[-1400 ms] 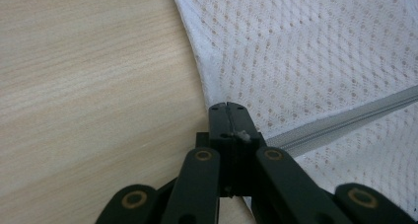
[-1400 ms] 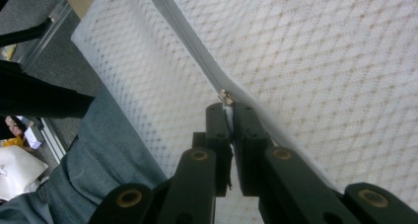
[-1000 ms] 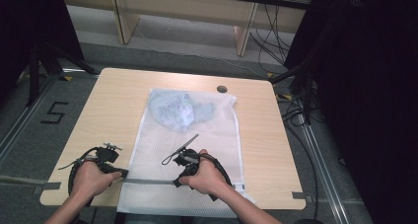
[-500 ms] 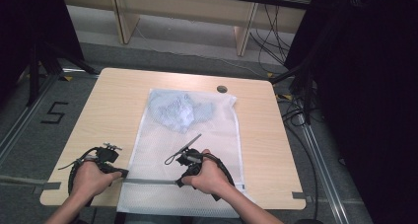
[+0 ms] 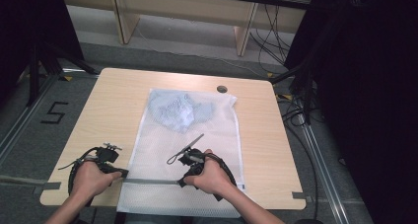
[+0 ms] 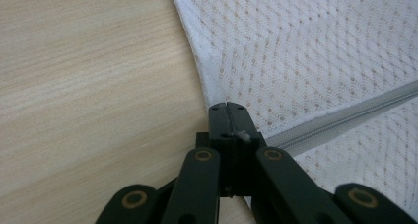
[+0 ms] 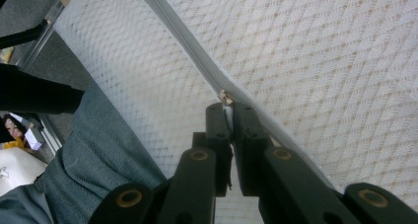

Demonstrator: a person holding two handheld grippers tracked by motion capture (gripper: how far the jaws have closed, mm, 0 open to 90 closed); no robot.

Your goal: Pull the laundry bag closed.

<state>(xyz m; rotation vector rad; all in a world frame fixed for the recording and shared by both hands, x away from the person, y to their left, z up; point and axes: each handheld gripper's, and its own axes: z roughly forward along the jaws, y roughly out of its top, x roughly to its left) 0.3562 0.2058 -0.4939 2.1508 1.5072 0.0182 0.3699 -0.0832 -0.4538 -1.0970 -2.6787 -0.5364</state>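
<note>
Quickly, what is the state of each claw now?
Left claw: closed on the zipper end of the mesh laundry bag.
Right claw: closed on the zipper pull.

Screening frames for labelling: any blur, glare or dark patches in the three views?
High view: even light on the table and mesh bag, no glare; both side margins nearly black. Left gripper view: weave and zipper sharp, the near fingers soft. Right gripper view: mesh slightly soft, zipper pull readable, dark at left edge.
</note>
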